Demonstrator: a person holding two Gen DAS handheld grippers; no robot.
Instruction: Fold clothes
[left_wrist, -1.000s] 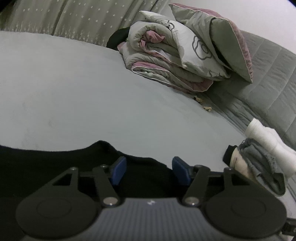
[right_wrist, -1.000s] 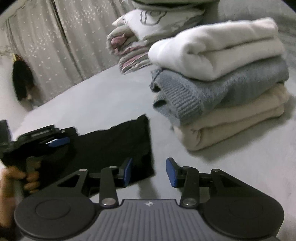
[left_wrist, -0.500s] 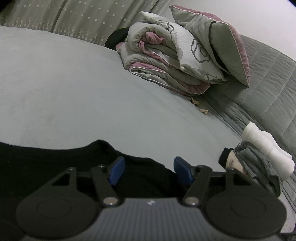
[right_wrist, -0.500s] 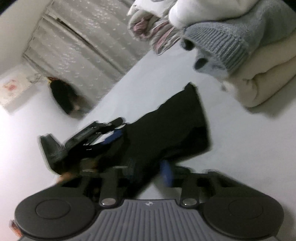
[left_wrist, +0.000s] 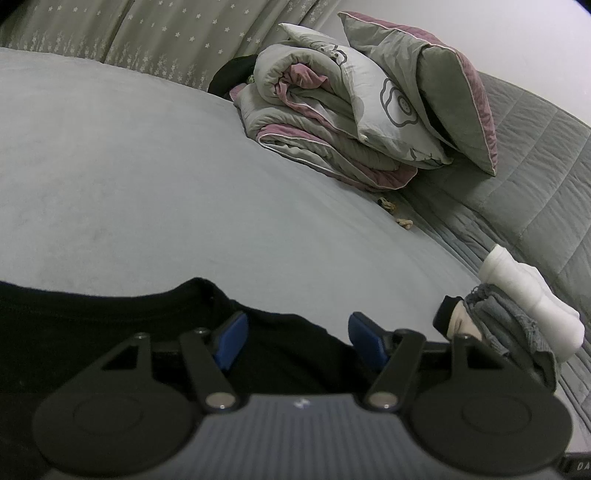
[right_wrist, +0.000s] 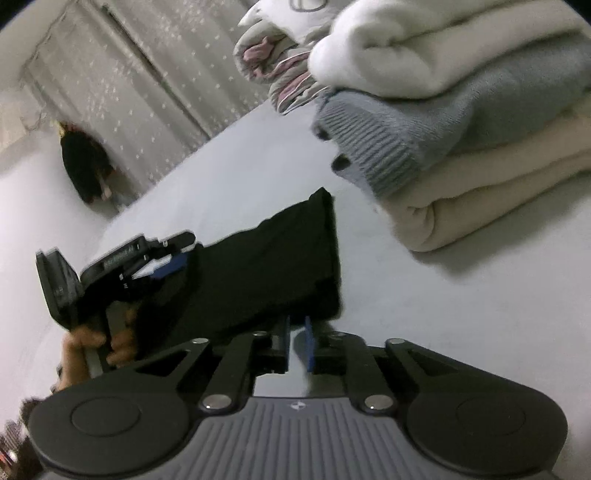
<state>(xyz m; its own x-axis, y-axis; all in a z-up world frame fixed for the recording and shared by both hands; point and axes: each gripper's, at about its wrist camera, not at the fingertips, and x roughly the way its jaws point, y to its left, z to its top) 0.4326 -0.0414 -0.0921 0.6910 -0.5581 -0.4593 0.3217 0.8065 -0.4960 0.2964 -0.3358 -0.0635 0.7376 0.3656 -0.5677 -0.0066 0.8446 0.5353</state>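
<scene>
Grey bed (left_wrist: 147, 166) with star-patterned curtain (left_wrist: 166, 33) behind, rolled duvet (left_wrist: 332, 122) by the headboard, black garment (right_wrist: 266, 266) flat beside stacked sweaters (right_wrist: 461, 122), left gripper (left_wrist: 293, 334) spread wide over it, right gripper (right_wrist: 295, 345) nearly closed at its edge, grip unclear.

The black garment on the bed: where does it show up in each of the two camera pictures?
Left wrist view: the black garment fills the lower left, running under the open left gripper.
Right wrist view: it lies in the centre, stretching up and right from the right gripper.
Shared landmark: the stack of folded sweaters, at the right edge in both.
</scene>
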